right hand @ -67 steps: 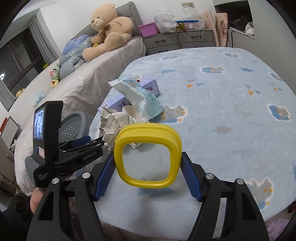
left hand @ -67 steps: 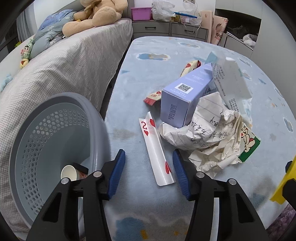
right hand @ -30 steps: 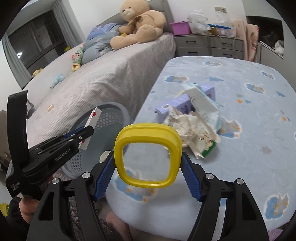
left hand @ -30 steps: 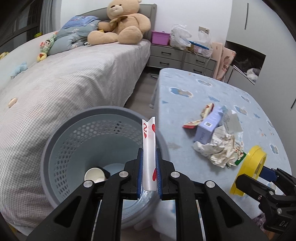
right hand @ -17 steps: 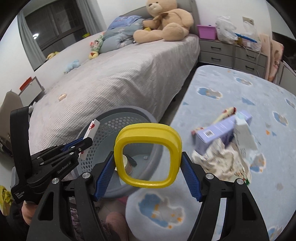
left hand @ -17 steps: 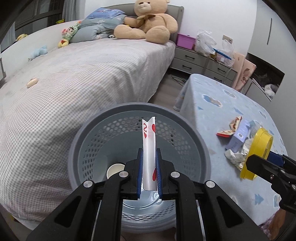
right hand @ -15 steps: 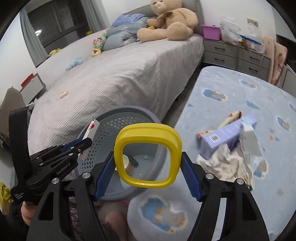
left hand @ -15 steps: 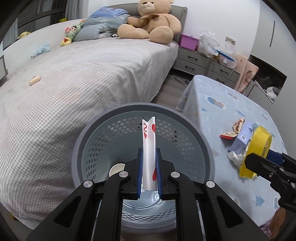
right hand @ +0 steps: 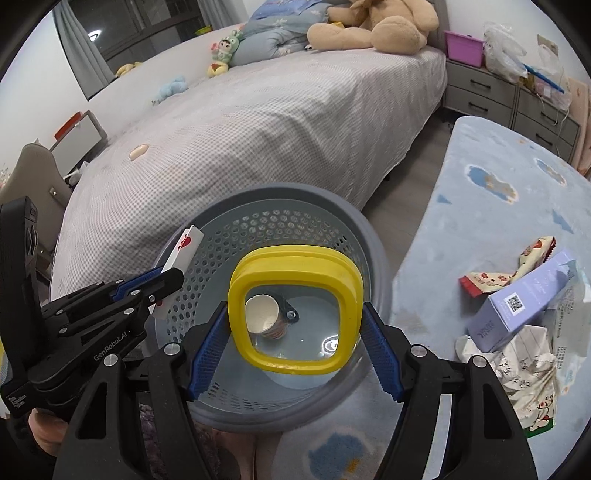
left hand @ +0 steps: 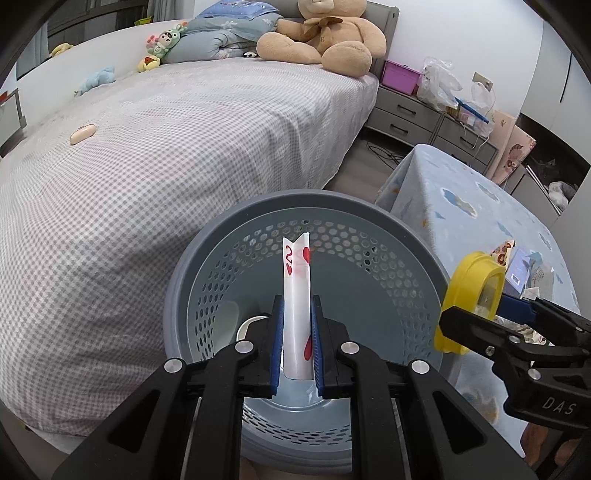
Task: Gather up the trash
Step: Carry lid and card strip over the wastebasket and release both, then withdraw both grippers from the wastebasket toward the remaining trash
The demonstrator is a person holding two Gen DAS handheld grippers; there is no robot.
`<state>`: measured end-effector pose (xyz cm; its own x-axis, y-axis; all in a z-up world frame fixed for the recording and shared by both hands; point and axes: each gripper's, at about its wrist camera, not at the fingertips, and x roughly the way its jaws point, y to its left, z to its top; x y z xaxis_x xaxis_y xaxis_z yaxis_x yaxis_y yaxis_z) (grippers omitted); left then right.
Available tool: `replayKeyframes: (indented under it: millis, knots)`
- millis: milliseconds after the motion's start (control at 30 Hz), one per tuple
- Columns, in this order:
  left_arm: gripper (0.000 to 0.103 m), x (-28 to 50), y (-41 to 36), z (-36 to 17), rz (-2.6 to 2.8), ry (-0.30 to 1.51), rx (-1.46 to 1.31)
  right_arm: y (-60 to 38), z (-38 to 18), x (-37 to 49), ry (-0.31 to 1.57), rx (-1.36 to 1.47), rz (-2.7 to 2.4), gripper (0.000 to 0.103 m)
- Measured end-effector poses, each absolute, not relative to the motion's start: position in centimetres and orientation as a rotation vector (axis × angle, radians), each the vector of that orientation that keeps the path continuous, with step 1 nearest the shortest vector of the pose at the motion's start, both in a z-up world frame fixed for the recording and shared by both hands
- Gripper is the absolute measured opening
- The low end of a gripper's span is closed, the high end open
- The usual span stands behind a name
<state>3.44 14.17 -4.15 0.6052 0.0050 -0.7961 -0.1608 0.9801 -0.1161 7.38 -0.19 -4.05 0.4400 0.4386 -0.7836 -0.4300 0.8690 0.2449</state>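
My left gripper [left hand: 296, 345] is shut on a bent playing card [left hand: 296, 295], a two of hearts, held upright over the open grey perforated bin [left hand: 207, 258]. My right gripper [right hand: 295, 325] is shut on a yellow square lid [right hand: 295, 277] with a clear middle, held over the same bin [right hand: 332, 210]. The lid also shows at the right of the left wrist view [left hand: 469, 280]. A paper cup [right hand: 264, 314] lies on the bin's bottom. The left gripper and card [right hand: 183, 245] show at the left of the right wrist view.
More trash lies on the blue cloud-print table [right hand: 491, 206]: a lilac box [right hand: 524, 306], crumpled paper [right hand: 517, 365] and a red snack wrapper [right hand: 513, 266]. A bed [left hand: 166, 147] with a teddy bear [left hand: 325, 33] stands behind the bin. Grey drawers [left hand: 413, 114] stand at the back.
Both grippers have moved from the table to above the bin. The left gripper picked the card up from the table; the right gripper has kept hold of the yellow lid.
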Motion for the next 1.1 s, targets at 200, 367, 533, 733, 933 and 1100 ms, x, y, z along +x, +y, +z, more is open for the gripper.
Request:
replayKeyframes:
  millis: [200,367,533,733,933,1100]
  knots:
    - [0.015,3.48,14.25,-4.32,0.109,0.920,-0.174,-0.07,-4.16,7.71,0.970,0.026,0.549,0.070]
    - [0.036,3.33,14.40,-4.28,0.125,0.913,-0.169,-0.34,-3.95,7.76,0.958,0.036,0.546,0.073]
    - [0.042,3.08,14.46,-4.18,0.138,0.907,-0.163,-0.48,-3.76,7.69,0.949,0.039,0.543,0.075]
    - [0.047,3.01,14.58,-4.16,0.149,0.906,-0.162,-0.43,-3.64,7.47,0.942,0.028,0.543,0.075]
    - [0.050,3.02,14.47,-4.17,0.156,0.905,-0.163,-0.44,-3.67,7.25,0.942,0.025,0.544,0.075]
    - [0.051,3.07,14.37,-4.20,0.159,0.905,-0.162,-0.51,-3.72,7.10,0.938,0.022,0.538,0.075]
